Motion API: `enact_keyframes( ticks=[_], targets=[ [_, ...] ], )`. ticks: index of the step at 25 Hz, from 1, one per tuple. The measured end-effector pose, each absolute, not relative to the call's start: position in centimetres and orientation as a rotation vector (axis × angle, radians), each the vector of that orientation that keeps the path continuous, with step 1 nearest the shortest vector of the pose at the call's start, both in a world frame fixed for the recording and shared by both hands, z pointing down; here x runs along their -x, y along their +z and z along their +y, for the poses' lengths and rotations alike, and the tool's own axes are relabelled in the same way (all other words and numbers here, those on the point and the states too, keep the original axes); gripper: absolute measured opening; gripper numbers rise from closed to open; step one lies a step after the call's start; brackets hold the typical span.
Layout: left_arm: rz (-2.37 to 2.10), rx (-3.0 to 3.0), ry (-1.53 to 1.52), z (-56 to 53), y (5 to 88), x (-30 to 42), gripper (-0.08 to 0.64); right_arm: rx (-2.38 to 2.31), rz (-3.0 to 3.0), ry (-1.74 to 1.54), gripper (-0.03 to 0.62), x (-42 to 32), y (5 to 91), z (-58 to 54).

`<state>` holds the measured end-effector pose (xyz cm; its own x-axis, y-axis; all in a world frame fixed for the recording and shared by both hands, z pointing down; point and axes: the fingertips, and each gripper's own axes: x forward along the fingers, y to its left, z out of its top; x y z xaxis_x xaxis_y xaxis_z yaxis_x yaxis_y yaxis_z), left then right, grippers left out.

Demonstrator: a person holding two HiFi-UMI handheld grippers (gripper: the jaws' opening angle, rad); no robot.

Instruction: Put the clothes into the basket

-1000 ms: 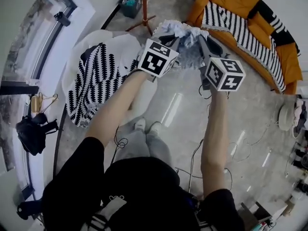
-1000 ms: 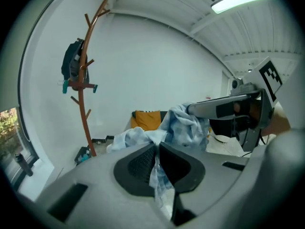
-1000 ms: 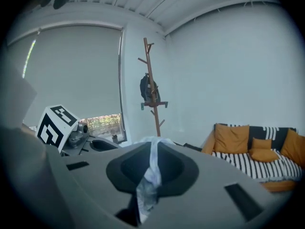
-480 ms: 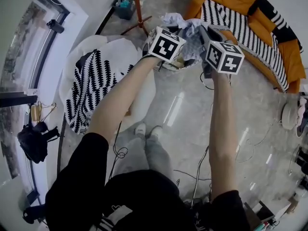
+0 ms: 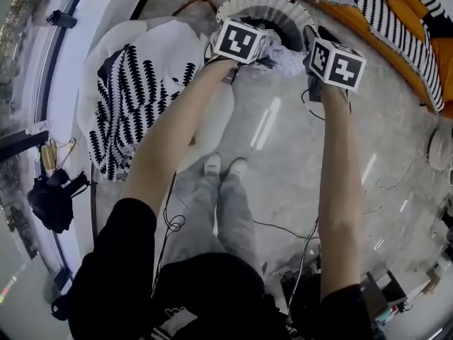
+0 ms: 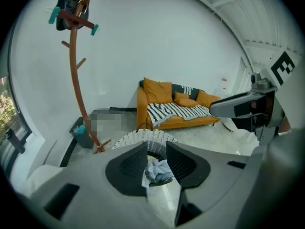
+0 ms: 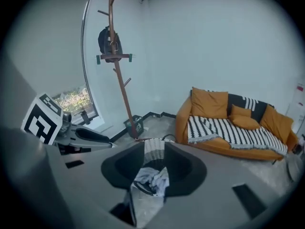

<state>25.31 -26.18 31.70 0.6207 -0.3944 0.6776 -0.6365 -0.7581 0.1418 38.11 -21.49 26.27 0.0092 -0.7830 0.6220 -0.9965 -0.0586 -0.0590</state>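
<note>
A white woven basket stands on the floor in front of me. A crumpled pale blue and white cloth hangs at its near rim, between my two grippers. My left gripper points down at the basket. Its jaws are opening, and the cloth lies in the gap between them. My right gripper is also opening, with the cloth loose between its jaws and the basket just beyond. The basket's inside is mostly hidden by the grippers.
A black-and-white patterned garment lies on a white round seat at the left. An orange sofa with a striped throw runs along the upper right. A wooden coat stand rises behind the basket. Cables trail on the glossy floor by my feet.
Both grippers have come down and forward with the cloth to the basket's rim. Their jaws, shut on the cloth before, have parted.
</note>
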Motion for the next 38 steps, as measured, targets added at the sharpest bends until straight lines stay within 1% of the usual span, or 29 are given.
enact_keyframes(
  ticks=[3, 4, 8, 11, 16, 23, 29, 33, 38],
  targets=[
    [-0.814, -2.473, 0.854, -24.2, 31.6, -24.3, 0.115, -1.925, -1.85, 0.795, 0.087, -37.3, 27.8, -19.2],
    [-0.811, -2.477, 0.829, -23.6, 31.2, -24.1, 0.108, -1.932, -1.866, 0.815, 0.065, -36.8, 28.0, -18.4],
    [-0.82, -2.422, 0.631, -21.2, 28.3, -22.5, 0.03, -1.996, -1.996, 0.86, 0.025, -34.3, 26.4, -15.4],
    [-0.802, -2.395, 0.456, -18.9, 24.7, -21.3, 0.018, -2.061, -2.131, 0.823, 0.02, -32.3, 23.3, -13.1],
    [-0.8, -2.457, 0.301, -14.7, 19.6, -19.1, 0.009, -2.196, -2.195, 0.795, 0.015, -30.5, 19.8, -8.2],
    [-0.805, -2.508, 0.228, -8.0, 13.0, -15.4, 0.009, -2.382, -2.2, 0.751, 0.012, -29.2, 14.0, -0.6],
    [-0.797, -2.451, 0.098, -2.1, 6.9, -13.5, 0.009, -2.465, -2.195, 0.72, 0.011, -28.0, 8.8, 5.5],
    [-0.833, -2.564, 0.081, 0.5, 2.1, -13.3, 0.009, -2.449, -2.241, 0.58, 0.011, -27.2, 3.8, 8.0],
    [-0.855, -2.713, 0.033, 1.7, -2.3, -14.7, 0.009, -2.434, -2.265, 0.372, 0.011, -28.5, -1.8, 9.6]
  ],
)
